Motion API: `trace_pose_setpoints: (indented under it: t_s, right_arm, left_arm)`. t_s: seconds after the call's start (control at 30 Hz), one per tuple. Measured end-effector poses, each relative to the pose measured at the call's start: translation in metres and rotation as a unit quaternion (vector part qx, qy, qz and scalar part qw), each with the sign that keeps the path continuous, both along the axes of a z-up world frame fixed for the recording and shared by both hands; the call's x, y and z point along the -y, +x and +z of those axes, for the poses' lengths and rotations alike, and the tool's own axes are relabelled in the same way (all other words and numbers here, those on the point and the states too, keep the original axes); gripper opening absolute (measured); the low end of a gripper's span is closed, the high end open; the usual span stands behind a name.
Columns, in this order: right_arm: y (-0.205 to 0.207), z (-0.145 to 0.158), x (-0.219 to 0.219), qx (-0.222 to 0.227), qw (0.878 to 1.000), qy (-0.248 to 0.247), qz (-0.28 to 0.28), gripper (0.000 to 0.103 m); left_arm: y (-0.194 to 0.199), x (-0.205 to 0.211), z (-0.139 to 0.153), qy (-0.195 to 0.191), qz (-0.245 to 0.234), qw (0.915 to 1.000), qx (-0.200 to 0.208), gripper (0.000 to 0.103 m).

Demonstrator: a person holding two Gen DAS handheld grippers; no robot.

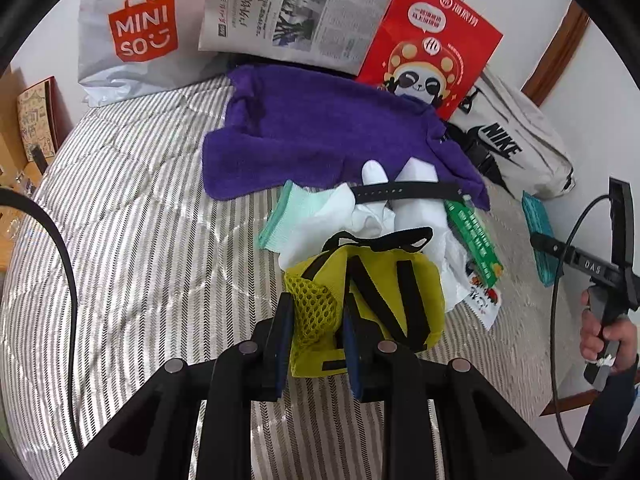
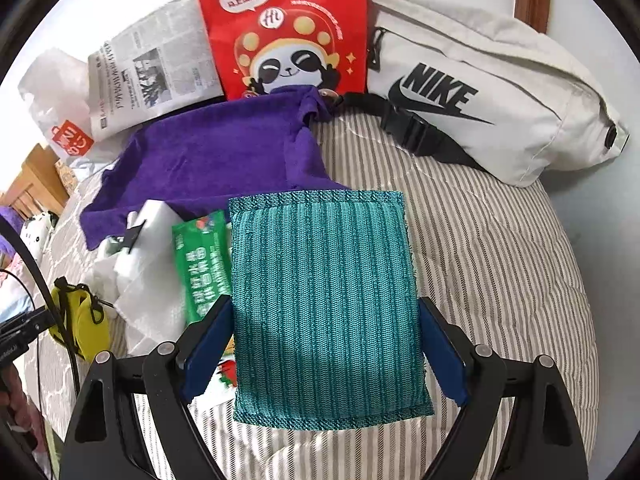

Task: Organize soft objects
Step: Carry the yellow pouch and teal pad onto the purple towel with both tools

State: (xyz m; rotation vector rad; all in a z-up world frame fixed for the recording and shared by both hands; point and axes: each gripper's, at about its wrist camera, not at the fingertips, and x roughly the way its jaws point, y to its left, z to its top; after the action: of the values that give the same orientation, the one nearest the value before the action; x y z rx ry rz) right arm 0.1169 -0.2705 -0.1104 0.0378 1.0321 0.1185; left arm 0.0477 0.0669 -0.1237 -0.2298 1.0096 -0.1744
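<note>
My right gripper (image 2: pixel 324 354) hangs spread, straddling the teal cloth (image 2: pixel 326 304) flat on the bed (image 2: pixel 500 280), pads clear; my left gripper (image 1: pixel 316 344) pinches the yellow pouch (image 1: pixel 372 300).

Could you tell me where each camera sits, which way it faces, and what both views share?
Left wrist: on the left tool, angled down the bed at the yellow pouch it grips; the right hand shows.
Right wrist: on the right tool, looking down at the teal cloth between its open fingers.
Shared: purple towel, red bag, Nike pouch.
</note>
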Motion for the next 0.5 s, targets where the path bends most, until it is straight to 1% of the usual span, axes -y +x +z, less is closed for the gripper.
trace_pose_setpoints:
  t_s: [0.13,0.27,0.5]
  right_arm:
    - [-0.007,0.01,-0.007,0.011,1.0,-0.004,0.009,0.088]
    - [-0.005,0.017,-0.015,0.014,1.0,-0.006,0.013,0.088]
    - [0.008,0.037,-0.031,0.029,0.999,-0.004,0.024,0.088]
  left_arm:
    - [-0.004,-0.003,0.014,-0.005,-0.003,0.9999,0.012,0.022]
    - [-0.003,-0.006,0.029,-0.006,-0.002,0.9997,0.025,0.022]
    - [0.013,-0.013,0.049,-0.005,-0.002,0.999,0.045,0.022]
